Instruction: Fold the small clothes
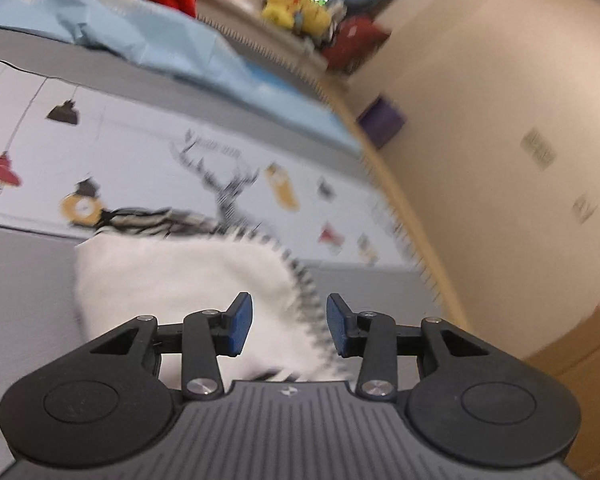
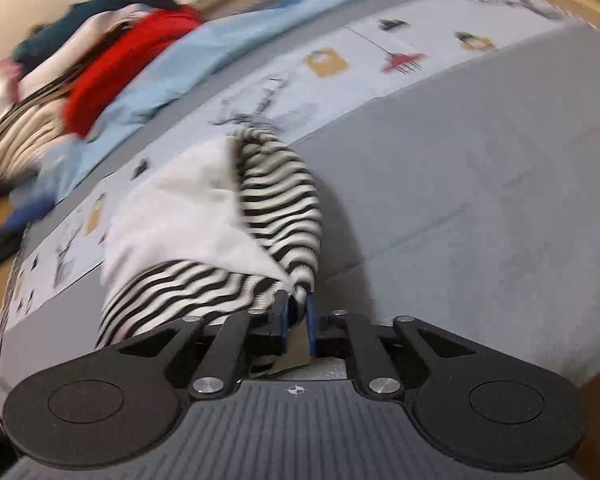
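Grey bedspread (image 2: 480, 160): striped garment (image 2: 284, 200), mid-fold. Right gripper (image 2: 296, 316) clamped on edge; left gripper (image 1: 288, 326) apart, unladen. Next: carry edge across.

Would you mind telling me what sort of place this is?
Probably a bedroom: a bed with a printed sheet, a pile of clothes, and stuffed toys along the wall.

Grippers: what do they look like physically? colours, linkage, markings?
Both match. Left gripper and right gripper: matte black linkage arms with silver pivot screws, blue pads on the fingers, two round black caps on a dark grey ribbed body, and a small crosshair mark centred at its front edge. No cables or sleeves visible.
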A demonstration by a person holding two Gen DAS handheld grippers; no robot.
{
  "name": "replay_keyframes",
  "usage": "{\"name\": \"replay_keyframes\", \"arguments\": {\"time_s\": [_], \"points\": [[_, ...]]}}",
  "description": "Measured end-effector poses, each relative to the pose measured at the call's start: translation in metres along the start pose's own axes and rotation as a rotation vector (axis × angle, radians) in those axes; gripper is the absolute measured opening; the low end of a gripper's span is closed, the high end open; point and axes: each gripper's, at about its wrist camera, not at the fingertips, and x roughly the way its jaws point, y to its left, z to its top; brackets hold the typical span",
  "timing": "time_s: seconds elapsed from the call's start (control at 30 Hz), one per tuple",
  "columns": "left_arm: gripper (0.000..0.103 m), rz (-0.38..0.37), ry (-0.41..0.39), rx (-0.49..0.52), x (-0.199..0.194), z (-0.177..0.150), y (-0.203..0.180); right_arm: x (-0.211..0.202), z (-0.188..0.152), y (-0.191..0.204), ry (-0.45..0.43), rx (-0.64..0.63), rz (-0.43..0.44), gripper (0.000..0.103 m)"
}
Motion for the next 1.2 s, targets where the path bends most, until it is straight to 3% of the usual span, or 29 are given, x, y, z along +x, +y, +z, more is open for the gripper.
{"name": "replay_keyframes", "arguments": {"time_s": [0.07,0.13,0.23,0.3,0.37,0.47,0.5,0.53,0.57,0.6,0.77,0.83,0.93,1.03,1.13,1.2], "points": [[0.044,0.029,0.039,0.048,-0.005,-0.004,0.007,-0.003,0.007,0.001,-0.038,0.016,0.007,0.013],[0.044,0.043,0.064,0.089,-0.010,-0.006,0.015,-0.006,0.017,0.007,-0.073,-0.001,0.040,0.034],[0.044,0.052,0.111,0.127,-0.013,-0.013,0.020,0.000,0.028,0.015,-0.093,-0.060,0.069,0.050],[0.044,0.063,0.142,0.159,-0.014,-0.018,0.021,0.012,0.037,0.014,-0.053,-0.120,0.075,0.051],[0.044,0.069,0.177,0.187,-0.013,-0.024,0.019,0.034,0.043,0.015,0.042,-0.161,0.074,0.051],[0.044,0.067,0.230,0.238,-0.005,-0.031,0.014,0.056,0.042,0.011,0.151,-0.131,0.090,0.051],[0.044,0.066,0.247,0.256,-0.003,-0.033,0.012,0.057,0.040,0.011,0.163,-0.135,0.104,0.045],[0.044,0.067,0.264,0.268,0.001,-0.035,0.011,0.054,0.041,0.013,0.160,-0.149,0.112,0.025],[0.044,0.068,0.280,0.276,0.004,-0.038,0.010,0.050,0.039,0.014,0.154,-0.166,0.128,0.011],[0.044,0.064,0.295,0.282,0.007,-0.040,0.009,0.044,0.039,0.014,0.143,-0.173,0.151,0.007],[0.044,0.035,0.285,0.314,0.011,-0.042,0.001,0.004,0.047,-0.012,0.002,-0.055,0.279,0.005],[0.044,0.020,0.296,0.314,0.013,-0.042,0.000,-0.002,0.046,-0.021,-0.010,-0.049,0.255,0.005],[0.044,0.030,0.398,0.357,0.030,-0.055,-0.003,0.009,0.042,-0.038,0.083,-0.020,0.156,0.005],[0.045,0.171,0.556,0.503,0.061,-0.086,-0.002,0.030,0.033,-0.044,0.201,-0.038,0.047,0.005],[0.045,0.218,0.593,0.626,0.072,-0.102,-0.007,0.040,0.031,-0.038,0.231,-0.070,0.020,0.006],[0.046,0.208,0.590,0.615,0.070,-0.100,-0.005,0.042,0.029,-0.032,0.238,-0.096,0.013,0.006]]}}
